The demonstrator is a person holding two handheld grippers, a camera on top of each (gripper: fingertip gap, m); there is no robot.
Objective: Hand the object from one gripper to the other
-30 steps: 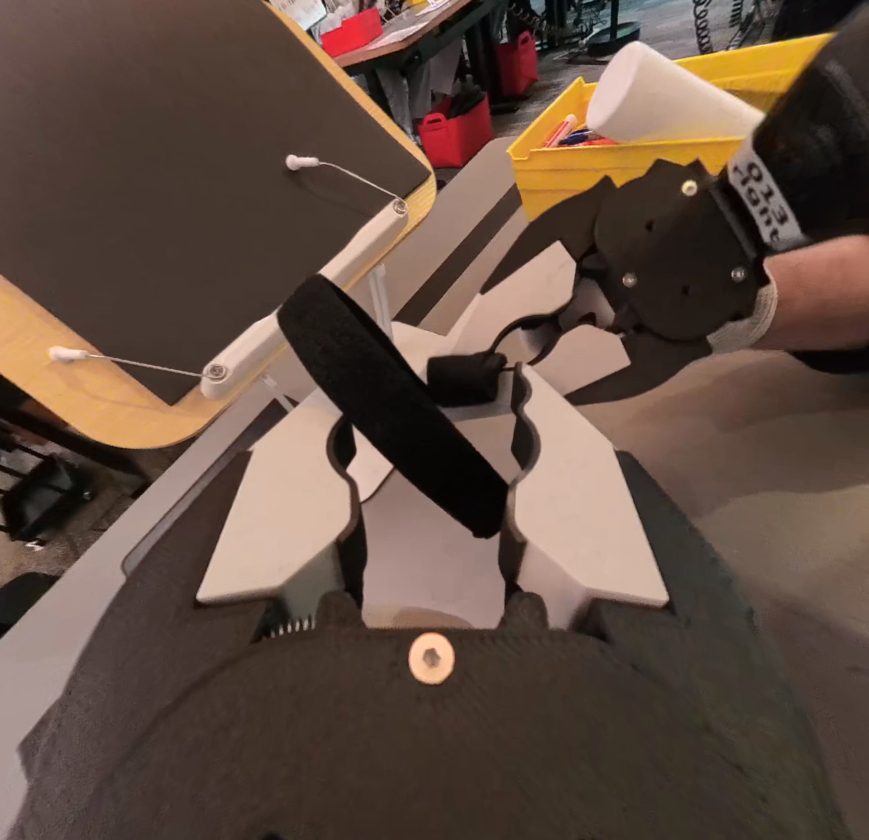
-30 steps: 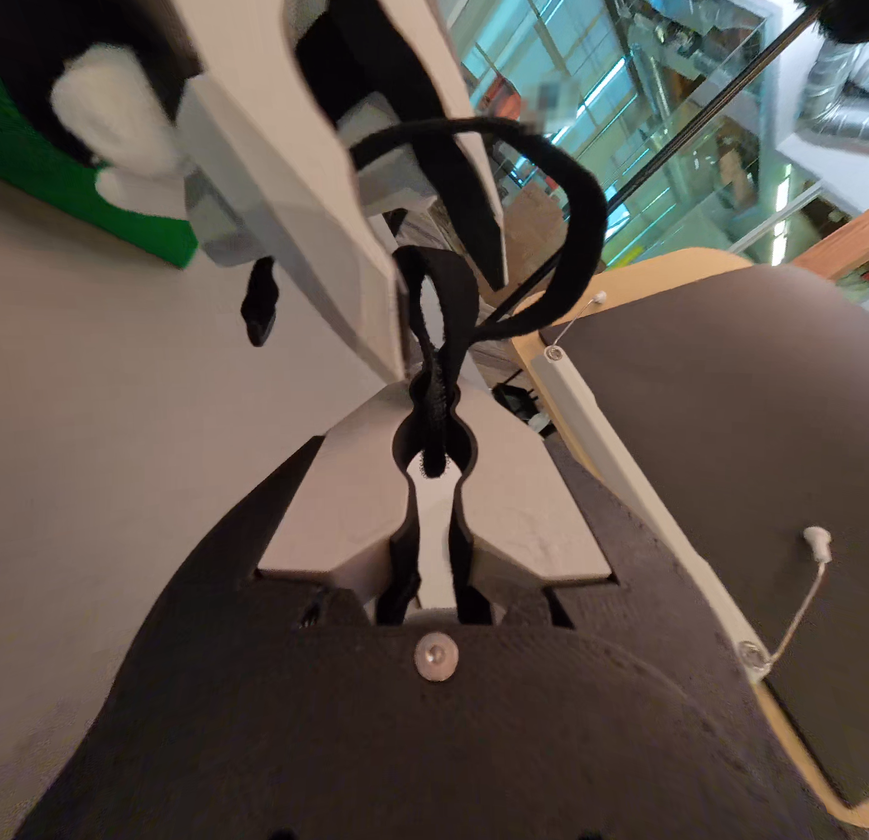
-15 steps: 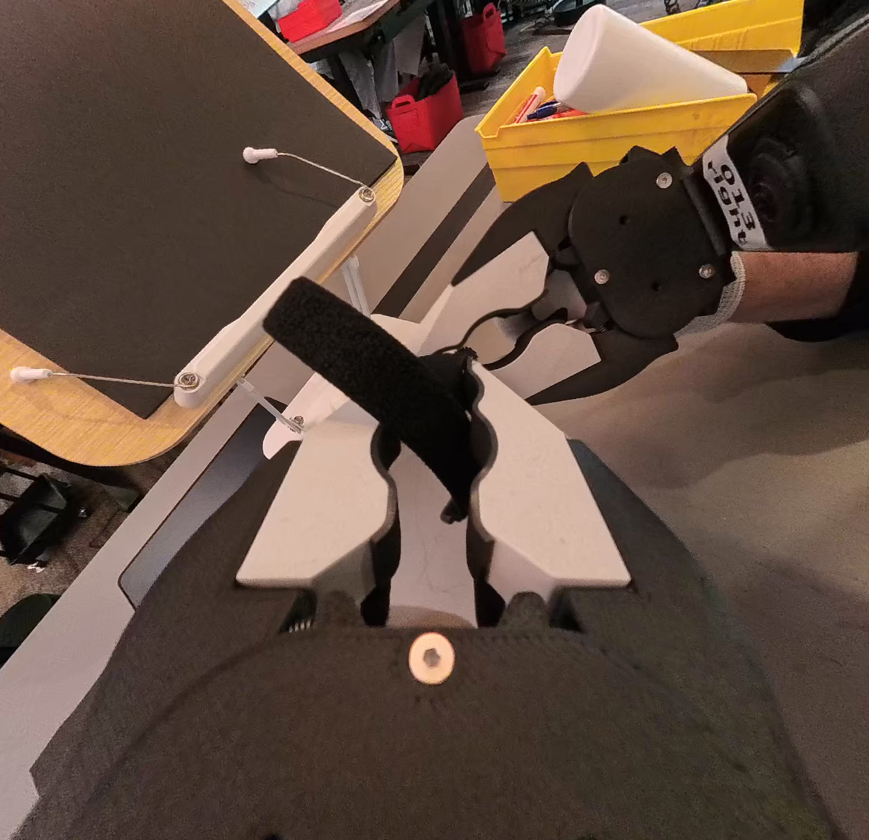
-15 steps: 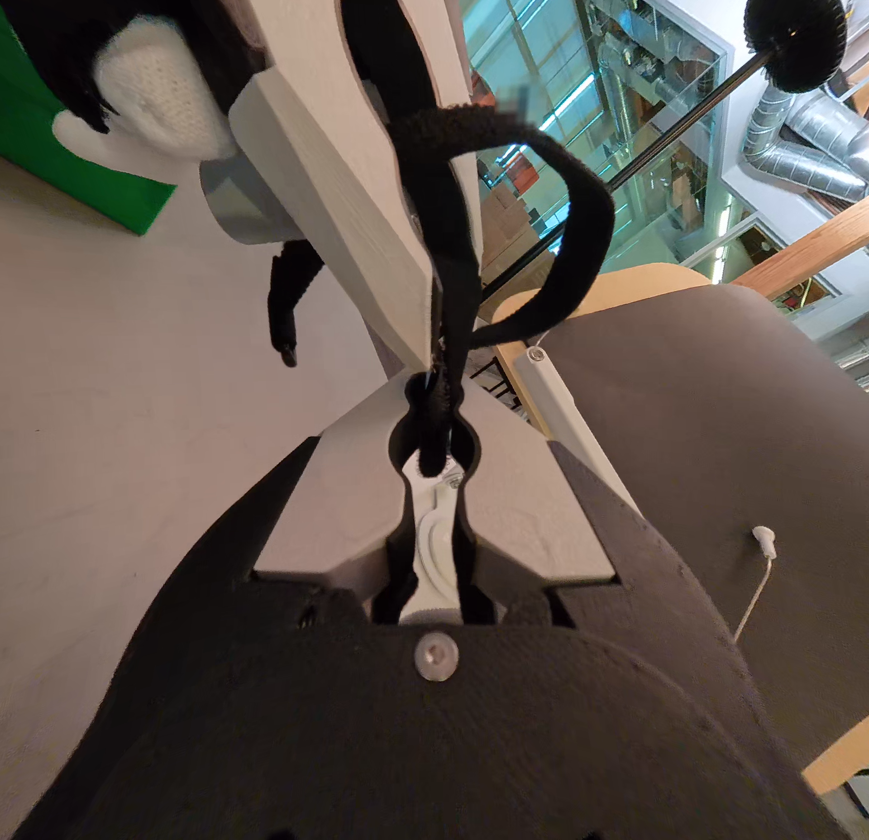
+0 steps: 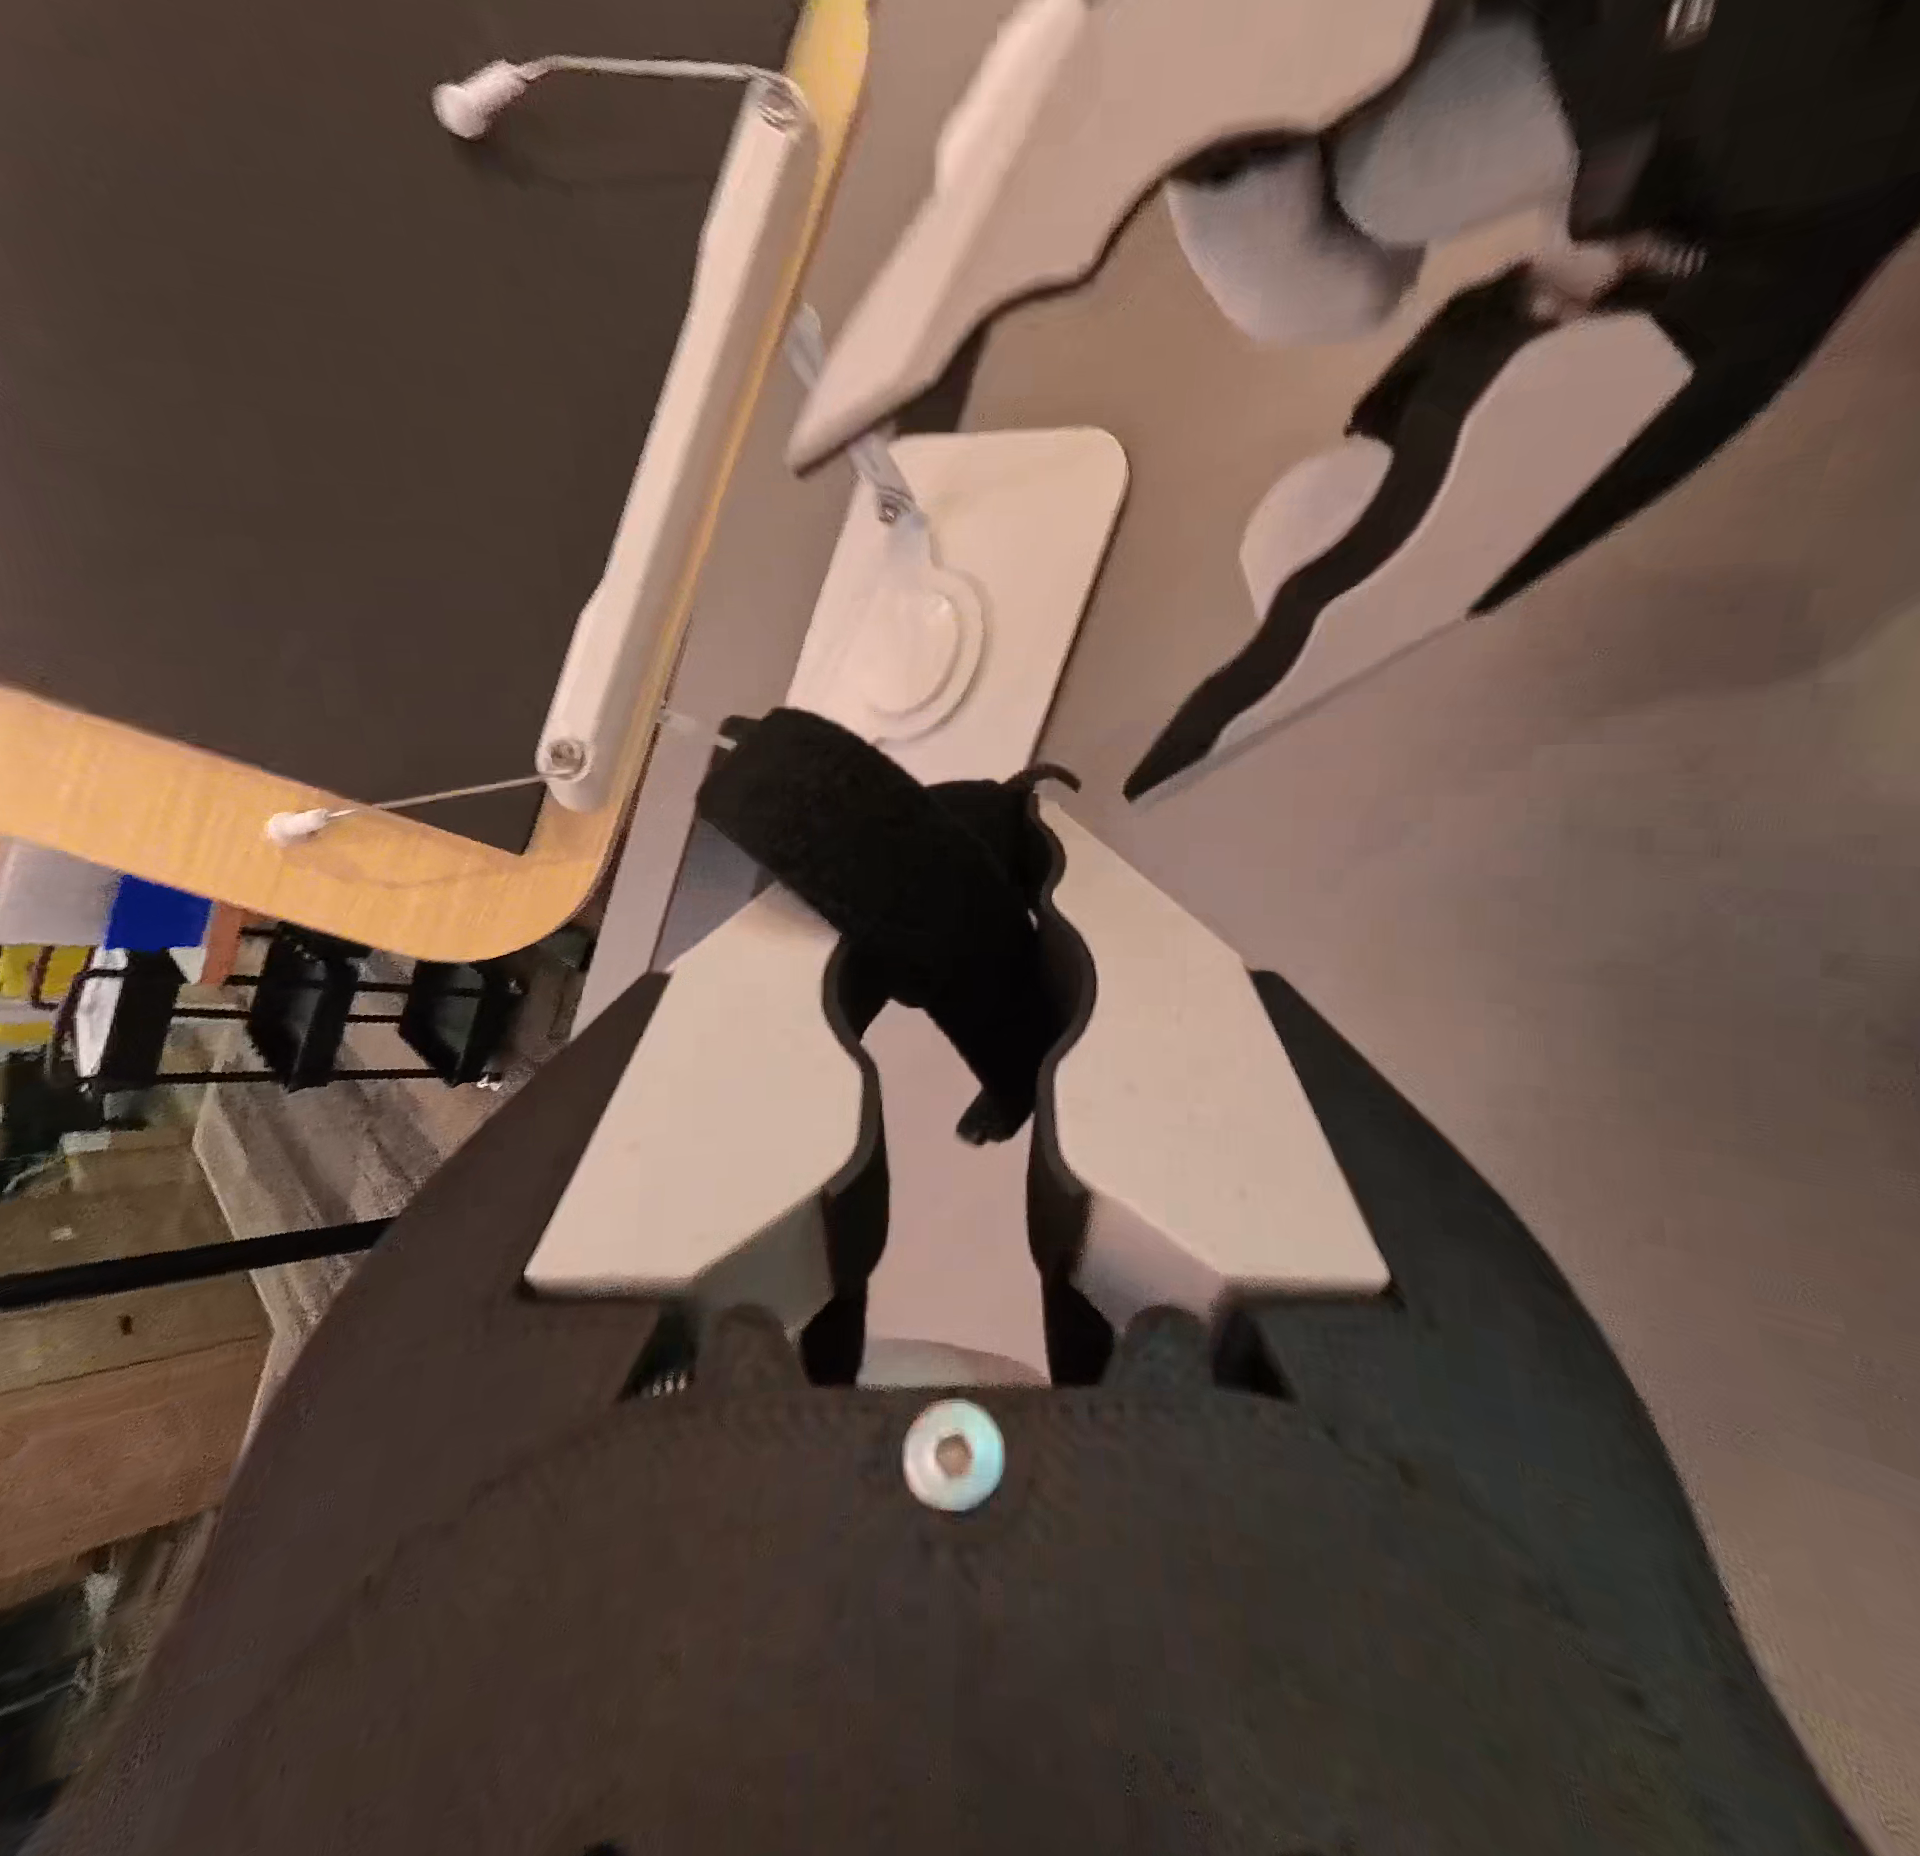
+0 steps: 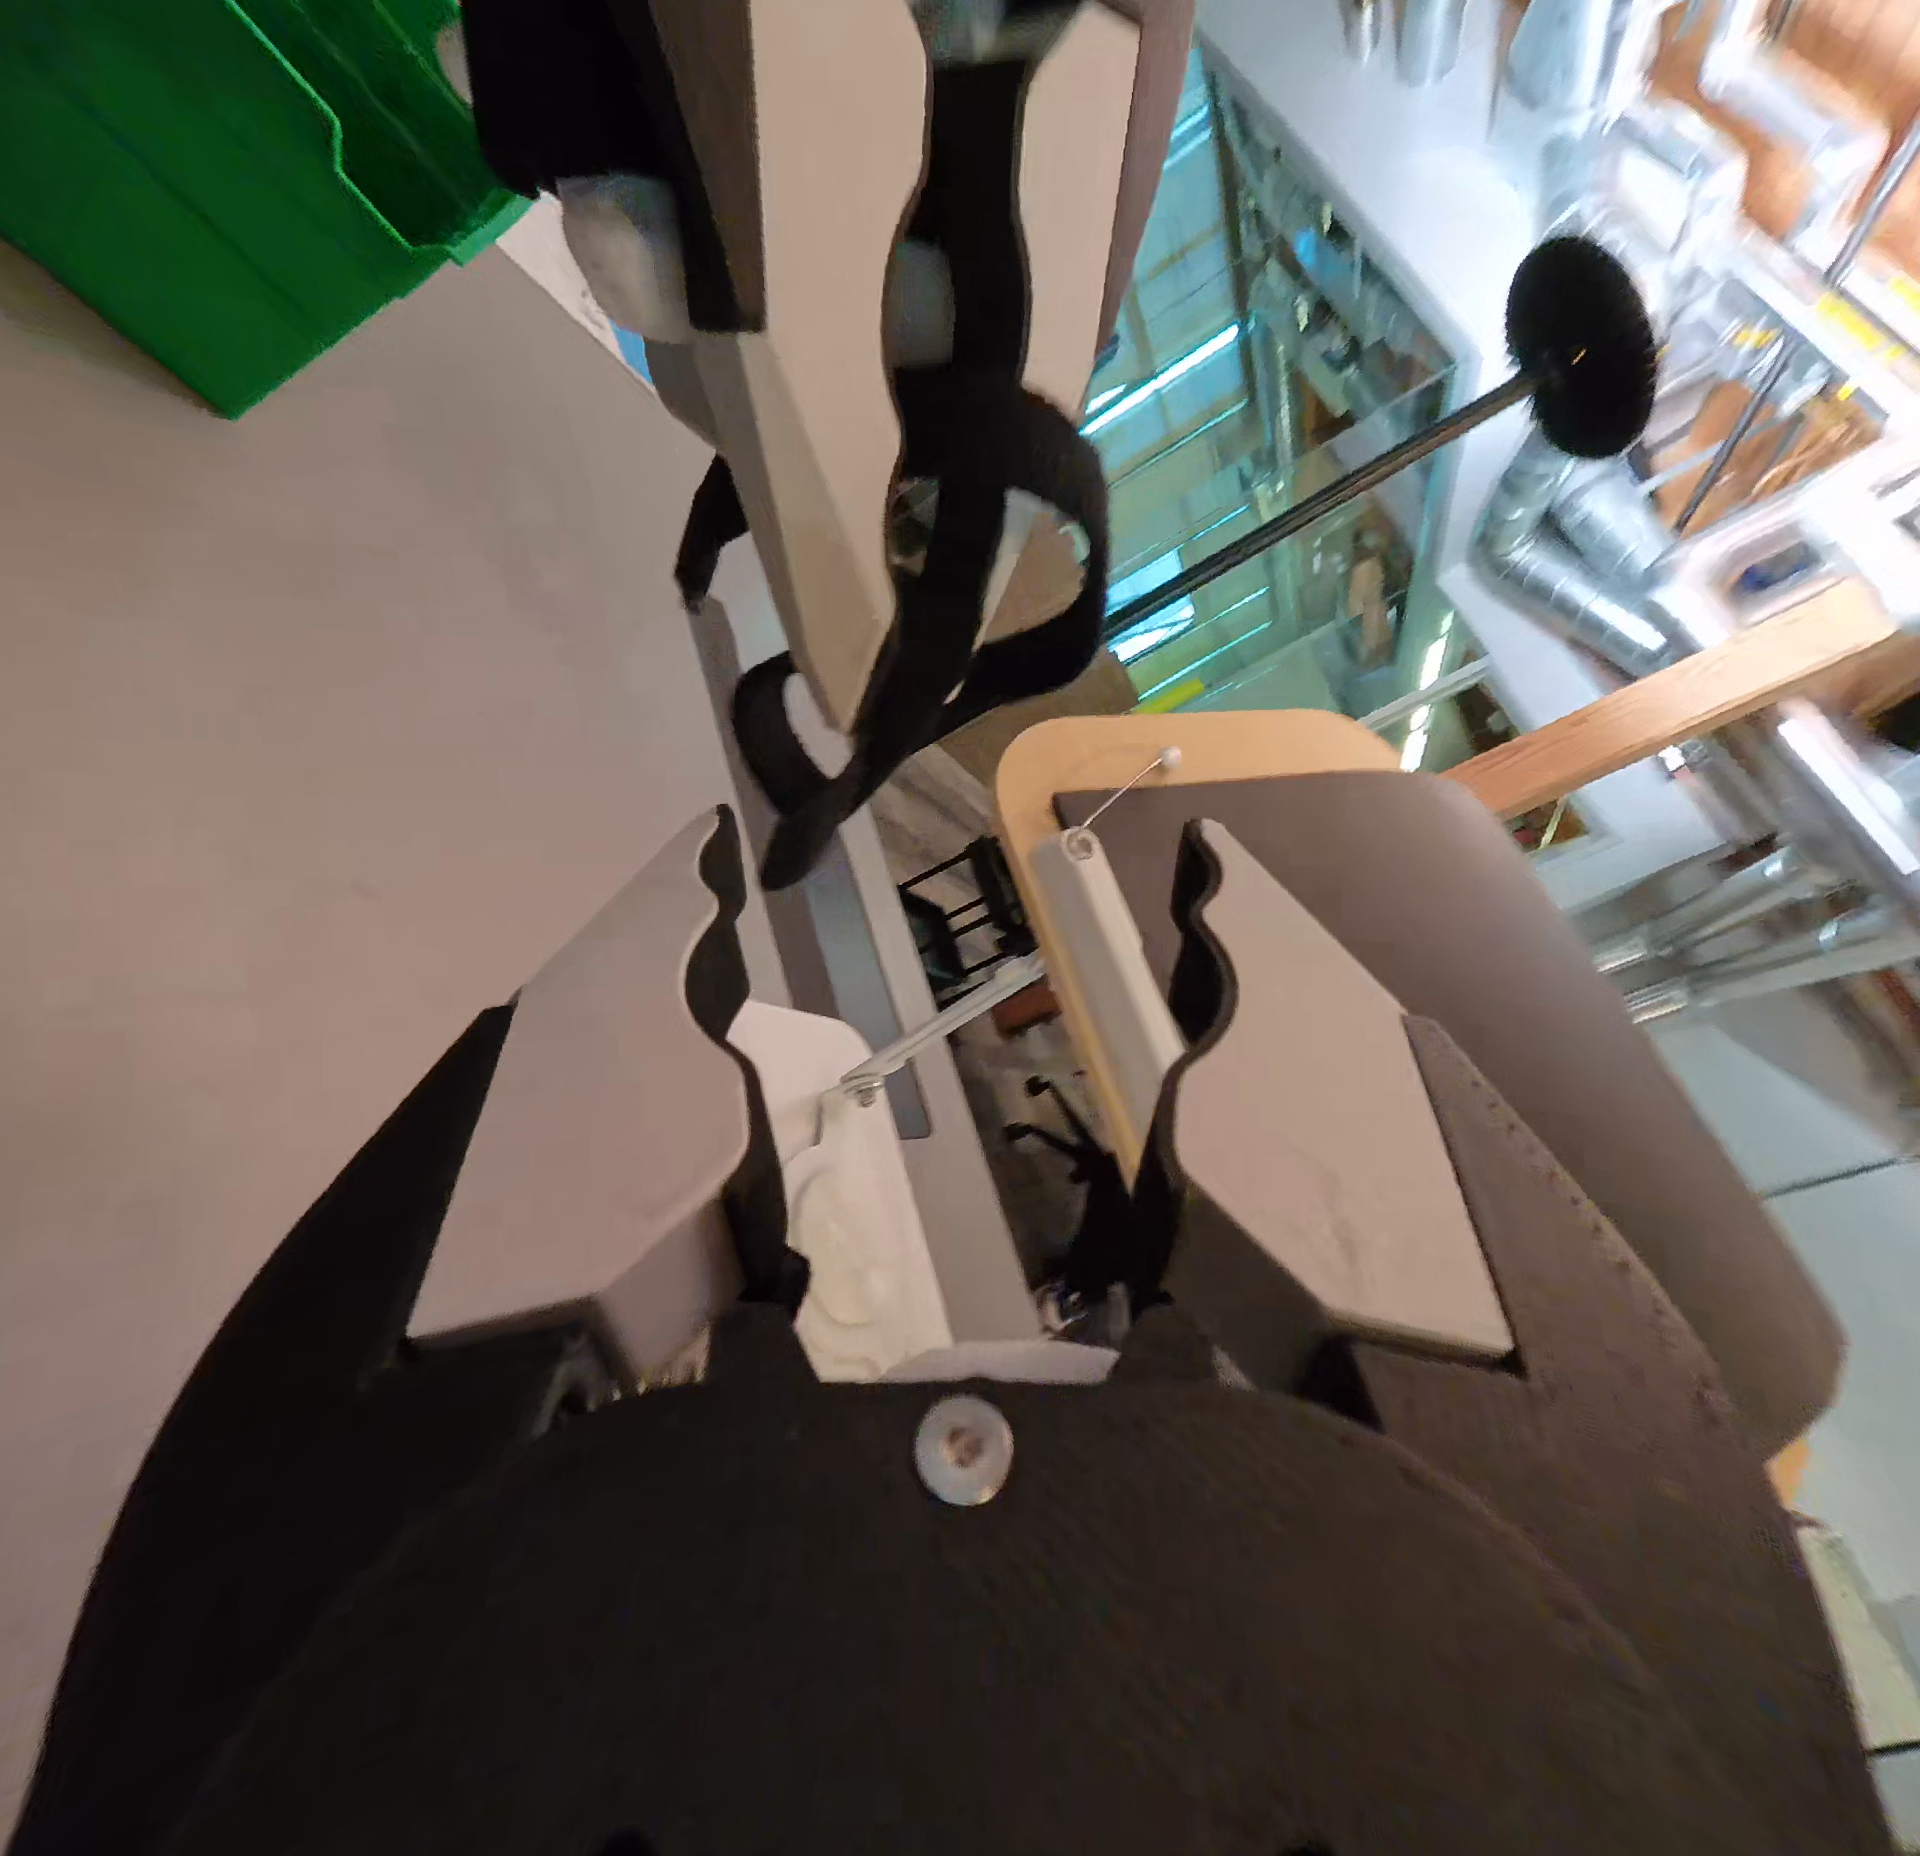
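A black fabric strap [image 5: 914,892] is pinched between the fingers of my left gripper [image 5: 935,850], which is shut on it; one end pokes back between the fingers. My right gripper [image 5: 982,611] shows in the left wrist view just above, open, apart from the strap. In the right wrist view my right gripper [image 6: 956,824] is open and empty. The left gripper [image 6: 894,663] hangs just above it with the strap [image 6: 1049,559] looped around its tips; the strap's lower end [image 6: 790,830] dangles near my right gripper's left fingertip.
A dark board with a wooden edge [image 5: 312,352] stands at the left, with a white bar and thin wires on it, on a white base plate [image 5: 1039,518]. A grey tabletop [image 5: 1558,871] lies below. A green bin [image 6: 208,144] sits behind the left gripper. My left and right fingertips are right by each other.
My left gripper closed on the strap. My right gripper, shut on the strap before, has opened, let it go and drawn back a little. Both views have swung.
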